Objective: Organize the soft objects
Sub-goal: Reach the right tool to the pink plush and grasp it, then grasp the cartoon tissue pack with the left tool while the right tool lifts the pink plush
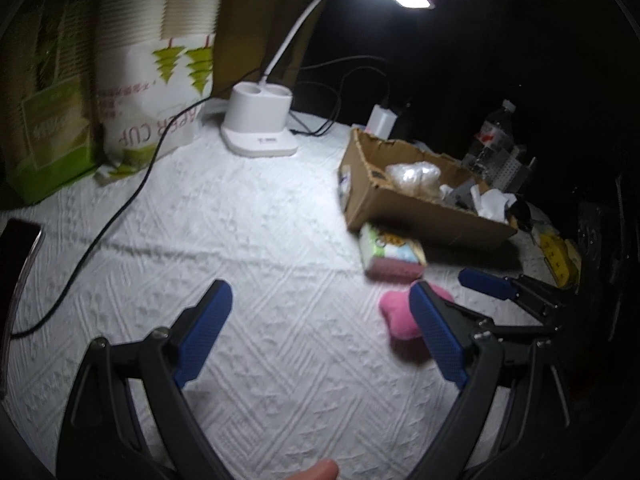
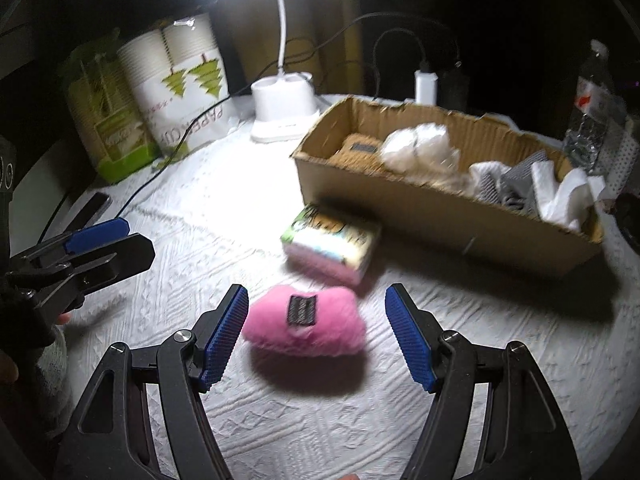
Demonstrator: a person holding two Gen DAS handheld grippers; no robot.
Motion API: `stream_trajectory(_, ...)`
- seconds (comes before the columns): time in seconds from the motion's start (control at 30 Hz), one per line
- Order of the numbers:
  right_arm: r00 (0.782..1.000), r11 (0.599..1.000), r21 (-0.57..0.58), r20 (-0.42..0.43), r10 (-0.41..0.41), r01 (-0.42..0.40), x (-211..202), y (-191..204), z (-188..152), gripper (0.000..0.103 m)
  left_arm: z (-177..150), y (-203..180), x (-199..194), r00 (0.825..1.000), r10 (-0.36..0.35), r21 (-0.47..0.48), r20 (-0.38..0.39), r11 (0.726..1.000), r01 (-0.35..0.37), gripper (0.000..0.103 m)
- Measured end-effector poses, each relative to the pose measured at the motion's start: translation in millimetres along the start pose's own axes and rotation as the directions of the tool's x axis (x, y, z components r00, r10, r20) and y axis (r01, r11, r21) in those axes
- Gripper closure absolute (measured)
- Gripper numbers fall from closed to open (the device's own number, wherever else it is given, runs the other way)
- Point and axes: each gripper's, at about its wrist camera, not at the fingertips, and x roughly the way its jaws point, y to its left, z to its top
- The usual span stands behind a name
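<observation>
A pink plush toy with a black patch lies on the white quilted cloth, between the open blue pads of my right gripper, not gripped. It also shows in the left wrist view, partly behind my left gripper's right pad. My left gripper is open and empty over bare cloth. A pack of pastel sponges lies just beyond the toy, also in the left wrist view. A cardboard box holds white fluffy stuff, a brown item and cloths; it shows in the left wrist view too.
A white desk lamp stands at the back. Bags of paper cups stand at the back left, with a black cable across the cloth. A water bottle stands at the back right. A yellow item lies right of the box.
</observation>
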Motion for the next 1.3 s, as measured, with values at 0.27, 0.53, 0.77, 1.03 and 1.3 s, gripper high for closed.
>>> stream_trajectory(0.27, 0.998, 1.0, -0.012, -0.064, 0.022, -0.022, 24, 3, -8, 0.029, -6, 9, 5, 0.999, 0.031, -0.012, -0.017, 0.999, -0.031, 0.012)
stream_trajectory(0.53, 0.995, 0.997, 0.013, -0.062, 0.075, -0.074, 23, -6, -12, 0.038, -4, -3, 14, 0.999, 0.04, 0.002, -0.031, 0.999, -0.04, 0.012)
stream_trajectory(0.77, 0.998, 0.998, 0.032, -0.03, 0.062, -0.061, 6, -28, -16, 0.04, 0, -27, 28, 0.997, 0.047, 0.041, -0.056, 0.998, -0.045, 0.012)
stream_trajectory(1.03, 0.999, 0.994, 0.1, 0.021, 0.034, -0.036, -19, -74, -22, 0.04, 8, -69, 54, 0.995, 0.047, 0.131, -0.086, 0.991, -0.035, 0.012)
stream_trajectory(1.3, 0.999, 0.987, 0.16, 0.05, 0.005, -0.013, -36, -114, -30, 0.04, 17, -102, 96, 0.99, 0.074, 0.186, -0.116, 0.981, -0.051, 0.012)
